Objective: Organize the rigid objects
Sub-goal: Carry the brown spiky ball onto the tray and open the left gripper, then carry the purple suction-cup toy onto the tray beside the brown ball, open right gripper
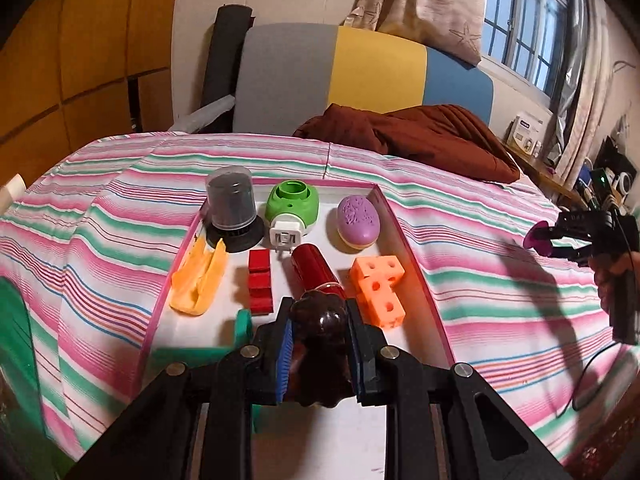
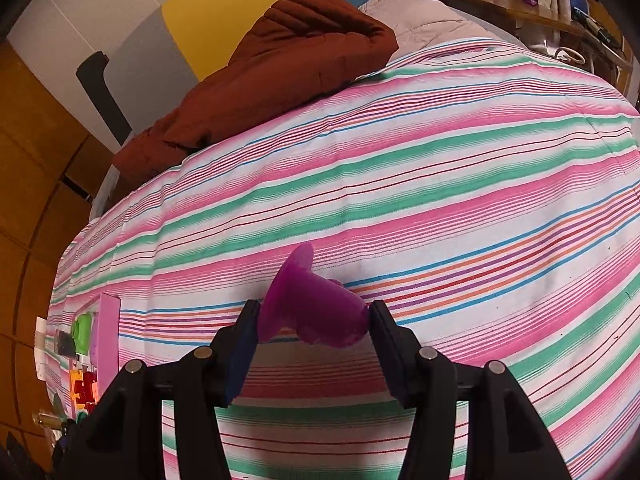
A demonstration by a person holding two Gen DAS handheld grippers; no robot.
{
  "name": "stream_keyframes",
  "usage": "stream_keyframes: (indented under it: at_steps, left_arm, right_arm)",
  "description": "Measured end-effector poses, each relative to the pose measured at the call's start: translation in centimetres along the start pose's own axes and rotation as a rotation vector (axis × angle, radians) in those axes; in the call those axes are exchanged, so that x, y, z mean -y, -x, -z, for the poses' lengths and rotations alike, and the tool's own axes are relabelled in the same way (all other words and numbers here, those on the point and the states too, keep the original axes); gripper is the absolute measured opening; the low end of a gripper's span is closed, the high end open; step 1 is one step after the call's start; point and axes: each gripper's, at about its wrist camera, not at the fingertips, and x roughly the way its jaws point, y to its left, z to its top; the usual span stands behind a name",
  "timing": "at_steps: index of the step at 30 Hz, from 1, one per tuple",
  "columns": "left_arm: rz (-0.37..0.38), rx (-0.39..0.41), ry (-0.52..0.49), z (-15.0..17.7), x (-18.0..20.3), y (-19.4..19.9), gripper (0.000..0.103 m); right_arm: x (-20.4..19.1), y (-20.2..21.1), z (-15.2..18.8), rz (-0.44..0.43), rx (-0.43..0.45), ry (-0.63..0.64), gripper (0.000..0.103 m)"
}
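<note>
Two grippers (image 1: 319,344) (image 2: 312,344); dark brown object (image 1: 318,320) half-hidden

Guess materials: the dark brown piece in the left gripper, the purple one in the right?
Dark brown piece: likely hard glossy plastic or resin; sharp highlights on rounded lobes. Purple piece: probably translucent matte rubber or silicone; light glows through its flared, suction-cup-like rim.

A glossy dark-brown knobbly plastic figure (image 1: 319,322) sits over the pink-rimmed white tray's (image 1: 416,264) near end; a translucent magenta flared cup (image 2: 316,304) is well right of it.
</note>
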Motion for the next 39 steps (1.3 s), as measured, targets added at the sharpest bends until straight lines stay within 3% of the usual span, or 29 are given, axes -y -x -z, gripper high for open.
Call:
stream_keyframes:
  at_steps: [3,4,8,14,23,39]
  left_arm:
    - [-0.004,0.01,0.008,0.1,0.1,0.1,0.025]
    - [-0.006,0.018,0.008,0.2,0.1,0.3,0.029]
    - [-0.021,0.075,-0.012,0.6,0.6,2.5,0.082]
    - [-0.038,0.113,-0.034,1.4,1.1,5.3,0.1]
    - [-0.037,0.08,-0.005,2.5,0.6,6.2,0.103]
    - [-0.029,0.071,0.099,2.9,-2.2,7.8,0.103]
  right_arm:
    - [-0.1,0.0,0.0,0.0,0.008,0.0,0.055]
    - [-0.2,0.1,0.0,-0.001,0.012,0.002,0.055]
    - [-0.5,0.2,-0.1,-0.006,0.015,0.019,0.055]
    - [-1.8,0.1,0.3,-0.019,0.01,0.067,0.055]
    - [-5.5,0.0,3.0,-0.065,-0.022,0.177,0.055]
    - [-10.7,0.6,8.7,-0.053,-0.013,0.404,0.055]
